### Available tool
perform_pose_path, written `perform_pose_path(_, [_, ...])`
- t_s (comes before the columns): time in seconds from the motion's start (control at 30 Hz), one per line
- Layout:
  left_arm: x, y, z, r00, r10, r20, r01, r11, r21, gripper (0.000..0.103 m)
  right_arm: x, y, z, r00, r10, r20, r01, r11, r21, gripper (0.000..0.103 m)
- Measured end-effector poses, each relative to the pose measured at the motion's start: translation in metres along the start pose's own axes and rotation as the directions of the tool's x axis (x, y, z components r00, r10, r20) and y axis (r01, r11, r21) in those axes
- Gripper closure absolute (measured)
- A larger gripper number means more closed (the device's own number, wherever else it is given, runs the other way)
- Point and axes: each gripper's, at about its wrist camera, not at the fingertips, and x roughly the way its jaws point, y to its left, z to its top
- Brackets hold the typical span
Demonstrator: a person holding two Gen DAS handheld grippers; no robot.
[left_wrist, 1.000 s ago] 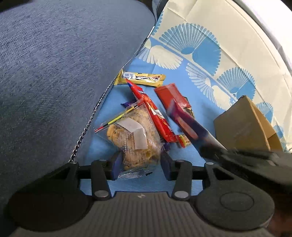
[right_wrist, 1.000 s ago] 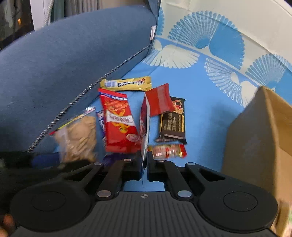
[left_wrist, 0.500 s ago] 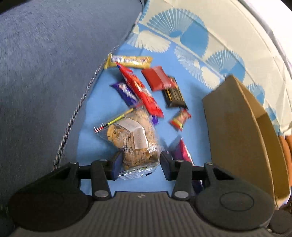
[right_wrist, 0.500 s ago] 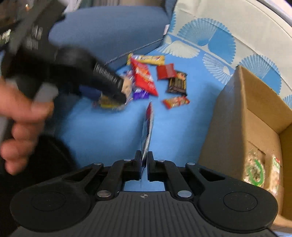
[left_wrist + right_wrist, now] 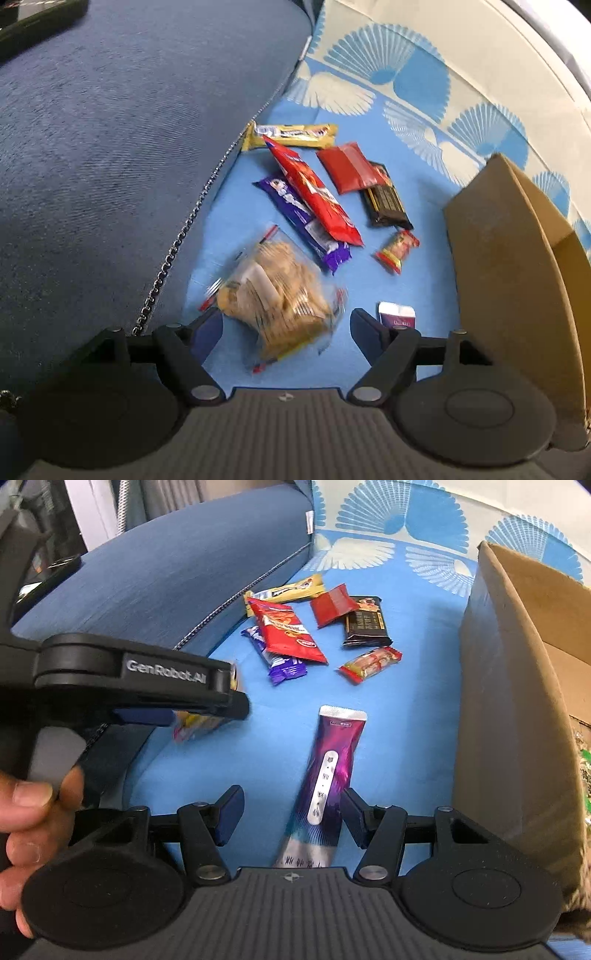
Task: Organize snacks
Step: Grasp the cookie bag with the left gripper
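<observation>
The left gripper (image 5: 286, 325) had just opened its jaws; the bag of cookies (image 5: 273, 302) (blurred) lay between them, apparently free of the pads. The right gripper (image 5: 291, 814) had also just opened, with the purple packet (image 5: 327, 775) flat on the blue sofa seat (image 5: 399, 701) between its jaws, beside the cardboard box (image 5: 517, 709).

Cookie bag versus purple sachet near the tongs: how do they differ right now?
The cookie bag is clear, bulky and motion-blurred; the purple sachet is opaque, slim, flat and sharp. The bag sits between the left tongs, the sachet between the right tongs. Shared: both tongs have just been opening, and neither pair presses its packet.
</observation>
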Motion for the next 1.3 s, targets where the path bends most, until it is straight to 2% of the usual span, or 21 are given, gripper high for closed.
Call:
perform_pose_path(0.2, [0.0,0.006,0.004,0.999,-0.027,0.016,0.028,0.998,-0.054,0.022,0.011,0.008,-0.004,0.996,-0.086,-0.039,0.083,0.994,-0.066,0.045])
perform_pose_path(0.33, [0.008,0.001,0.008,1.0,-0.017,0.011,0.018,0.998,-0.056,0.017,0.015,0.005,-0.008,0.994,-0.093,-0.061,0.088,0.993,-0.076,0.066])
perform_pose_path(0.43, [0.016,-0.006,0.009,1.0,0.025,-0.007,-0.025,0.999,-0.036,0.017,0.013,0.005,-0.008,0.995,-0.084,-0.057,0.079,0.993,-0.085,0.075])
perform_pose_path(0.5, [0.019,-0.008,0.008,0.999,0.045,-0.016,-0.045,0.999,-0.021,0.017,0.01,0.004,-0.008,0.995,-0.08,-0.053,0.076,0.995,-0.071,0.076])
perform_pose_path(0.57, [0.019,-0.008,0.008,0.999,0.05,-0.014,-0.05,0.999,-0.015,0.02,0.007,0.003,-0.008,0.996,-0.076,-0.045,0.073,0.995,-0.063,0.077])
perform_pose_path(0.63, [0.017,-0.007,0.007,0.999,0.038,-0.009,-0.038,0.999,-0.015,0.039,0.004,0.002,-0.007,0.996,-0.076,-0.035,0.074,0.995,-0.063,0.077])
perform_pose_path(0.73, [0.01,-0.007,0.004,1.0,0.012,0.017,-0.012,1.0,0.002,0.046,0.003,0.0,-0.007,0.997,-0.075,-0.035,0.073,0.996,-0.054,0.077])
perform_pose_path(0.83, [0.0,-0.009,0.0,0.999,-0.043,0.021,0.043,0.999,0.023,0.046,0.004,0.0,-0.008,0.996,-0.076,-0.038,0.073,0.996,-0.052,0.077])
perform_pose_path(0.97, [0.003,-0.012,-0.006,0.983,-0.152,-0.101,0.159,0.984,0.073,0.044,0.005,-0.001,-0.008,0.996,-0.07,-0.048,0.068,0.997,-0.044,0.075])
perform_pose_path(1.0, [0.003,-0.014,-0.007,0.984,-0.148,-0.103,0.156,0.984,0.085,0.043,0.005,-0.002,-0.007,0.996,-0.066,-0.056,0.064,0.997,-0.039,0.071])
perform_pose_path(1.2, [0.014,-0.022,-0.007,0.986,-0.096,-0.133,0.109,0.99,0.095,0.033,0.01,0.0,-0.006,0.996,-0.061,-0.068,0.059,0.998,-0.031,0.07])
perform_pose_path(1.3, [0.016,-0.023,-0.006,0.986,-0.097,-0.138,0.113,0.988,0.108,0.024,0.01,-0.001,-0.005,0.996,-0.06,-0.07,0.058,0.998,-0.029,0.07])
